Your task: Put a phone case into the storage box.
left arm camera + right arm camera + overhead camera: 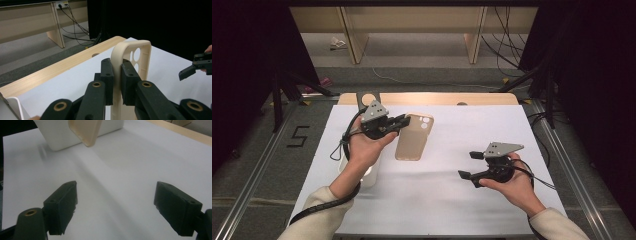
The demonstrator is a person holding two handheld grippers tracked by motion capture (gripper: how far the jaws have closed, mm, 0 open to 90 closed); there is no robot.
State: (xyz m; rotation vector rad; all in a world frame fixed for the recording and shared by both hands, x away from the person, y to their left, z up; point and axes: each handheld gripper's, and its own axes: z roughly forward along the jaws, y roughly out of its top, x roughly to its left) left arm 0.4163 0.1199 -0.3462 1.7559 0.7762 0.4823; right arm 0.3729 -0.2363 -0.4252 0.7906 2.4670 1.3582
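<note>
Over on the left half of the table (437,200), your left gripper (404,120) has its jaws clamped tight on one long edge of the beige case (413,137), and the case looks lifted off the white sheet, hanging out to the right of the jaws with the camera cutout at the far end. From the left gripper view you can see the pads (107,75) pinching the thin rim right near the top corner of the case (130,53), so it's a pretty small bite.

Your right gripper (469,165) is well apart from the case, down by the near right side, jaws spread wide with nothing between them. In the right gripper view it's just bare white sheet between the pads (62,206), with the bottom corner of the case (86,131) up ahead and a white box (62,135) behind it. That same box (362,175) sits under your left wrist in the high view.

So I'd say you're at the one-hand-holds, other-hand-comes-in stage. Next move is probably bringing the right gripper across to grab the free long edge or the bottom end. Line the jaws up with the rim first, since it's thin and soft-looking and may flex. Go slow so you don't knock it out of the left grip.
</note>
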